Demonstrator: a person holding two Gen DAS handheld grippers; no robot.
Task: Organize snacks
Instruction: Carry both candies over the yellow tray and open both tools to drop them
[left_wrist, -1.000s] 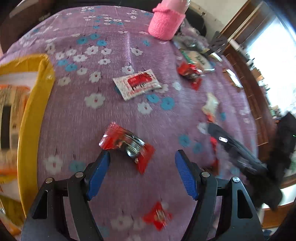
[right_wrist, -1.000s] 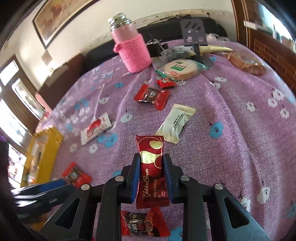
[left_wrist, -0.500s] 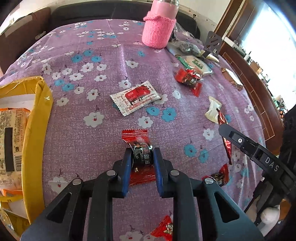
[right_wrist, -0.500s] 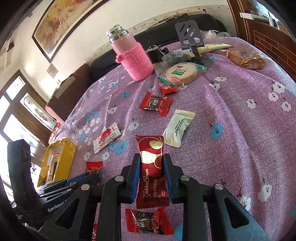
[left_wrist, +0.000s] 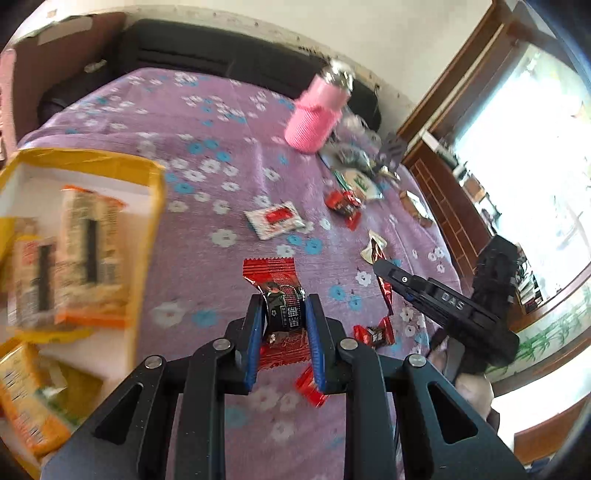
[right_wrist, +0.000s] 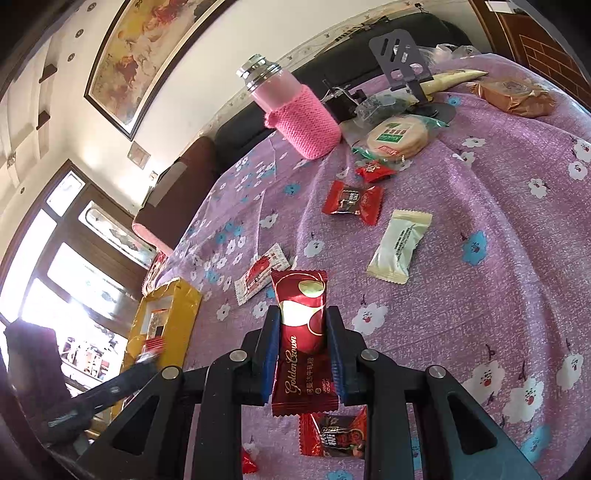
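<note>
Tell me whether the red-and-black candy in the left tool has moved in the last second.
Yes. The red-and-black candy, earlier lying on the cloth, is now clamped in the left tool and lifted toward the yellow box.

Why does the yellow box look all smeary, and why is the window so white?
In the left wrist view the yellow box is streaked with motion blur while the candy in the left tongs stays sharp, and the window is blown out by daylight; in the right wrist view the pink bottle looks crisp.

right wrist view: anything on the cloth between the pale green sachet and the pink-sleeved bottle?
Yes, in the right wrist view: a red-black candy and a small red candy lie between the sachet and the bottle.
</note>
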